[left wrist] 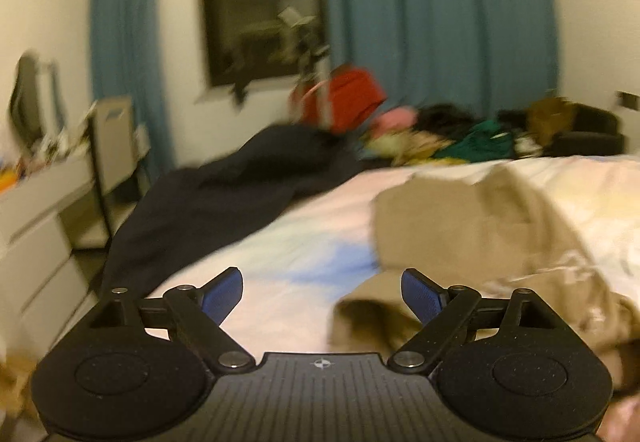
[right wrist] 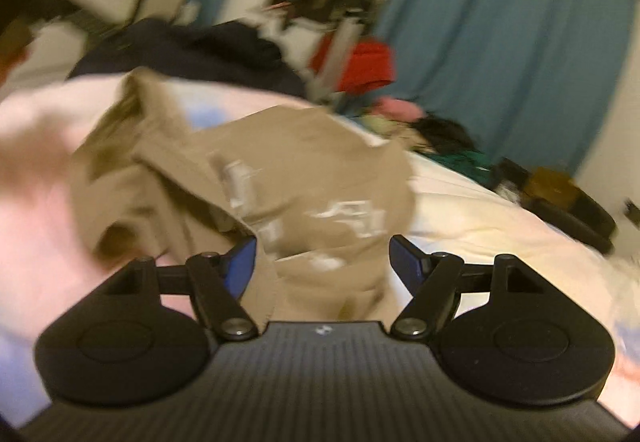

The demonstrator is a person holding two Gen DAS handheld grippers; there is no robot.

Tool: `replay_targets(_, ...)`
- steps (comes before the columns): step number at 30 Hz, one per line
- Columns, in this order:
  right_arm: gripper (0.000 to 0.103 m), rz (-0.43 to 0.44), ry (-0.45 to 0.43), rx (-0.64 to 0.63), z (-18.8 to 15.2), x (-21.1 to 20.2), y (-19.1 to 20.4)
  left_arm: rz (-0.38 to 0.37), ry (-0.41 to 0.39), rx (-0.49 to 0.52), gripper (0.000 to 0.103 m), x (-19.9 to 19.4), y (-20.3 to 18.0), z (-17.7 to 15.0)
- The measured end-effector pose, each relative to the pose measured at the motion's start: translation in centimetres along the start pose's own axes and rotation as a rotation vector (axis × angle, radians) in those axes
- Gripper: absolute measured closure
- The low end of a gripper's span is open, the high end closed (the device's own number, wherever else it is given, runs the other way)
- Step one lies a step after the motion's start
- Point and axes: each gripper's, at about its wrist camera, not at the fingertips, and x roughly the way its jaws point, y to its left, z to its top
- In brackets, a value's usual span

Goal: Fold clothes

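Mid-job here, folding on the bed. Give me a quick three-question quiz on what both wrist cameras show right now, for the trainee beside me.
1. True or false: the left gripper is clamped on the tan garment.
2. Multiple choice: what lies at the far left end of the bed, beyond the tan garment? A) a dark navy garment B) a yellow towel C) a white pillow
3. Fill in: in the right wrist view, the right gripper has its jaws ____ with the tan garment showing just ahead of them.

Key
1. False: its jaws stand apart, with nothing pinched.
2. A
3. open; the pads press on no cloth.
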Motion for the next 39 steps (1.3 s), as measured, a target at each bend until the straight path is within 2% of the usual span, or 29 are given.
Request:
replay_targets(4, 0.030, 0.021, 0.055, 0.172, -0.5, 1.6, -2.8, -0.137, -0.087, 0.113, 0.011, -2.1, -2.9, -0.1)
replay_targets(6, 0.030, 0.039, 0.077, 0.230, -0.9, 2.3, -3.5, -0.197, -0.090, 0.197, 0.010, -2.1, -5.0, -0.7)
replay_targets(8, 0.030, 0.056, 0.086, 0.276, -1.3, 2.3, -4.0, -0.216, -0.062, 0.306, 0.010, -1.5, -7.4, -1.8)
replay_targets(13, 0.030, 0.073, 0.072, 0.305, -1.0, 1.7, -4.1, -0.141, -0.041, 0.601, 0.011, 1.0, -12.6, -5.4)
replay_targets(16, 0.030, 0.069, 0.065, 0.317, -0.8, 1.4, -4.3, -0.030, -0.042, 0.687, 0.018, 3.0, -13.8, -6.7)
replay_targets(20, 0.030, 0.086, 0.075, 0.357, -0.8, 1.4, -4.7, 0.126, -0.080, 0.663, 0.027, 4.6, -14.1, -6.4)
replay_targets(22, 0.030, 0.105, 0.082, 0.373, -0.9, 1.4, -4.8, 0.184, -0.113, 0.622, 0.027, 4.7, -14.1, -5.8)
replay_targets(25, 0.029, 0.145, 0.061, 0.361, -0.7, 1.0, -4.3, 0.220, -0.143, 0.531, 0.027, 4.2, -13.6, -4.6)
replay_targets(29, 0.029, 0.211, 0.024, 0.314, -0.3, 0.2, -2.8, 0.273, -0.203, 0.508, 0.027, 3.6, -14.0, -4.1)
replay_targets(34, 0.029, 0.275, 0.014, 0.193, -0.1, 0.1, -0.1, 0.312, -0.294, 0.400, 0.027, 0.6, -13.3, -2.3)
replay_targets(36, 0.029, 0.233, 0.025, 0.160, 0.0, 0.5, 0.4, 0.325, -0.325, 0.347, 0.026, -0.6, -13.0, -1.6)
replay_targets(39, 0.029, 0.137, 0.083, 0.193, -0.3, 1.5, -0.4, 0.332, -0.333, 0.277, 0.026, -1.9, -12.7, -1.0)
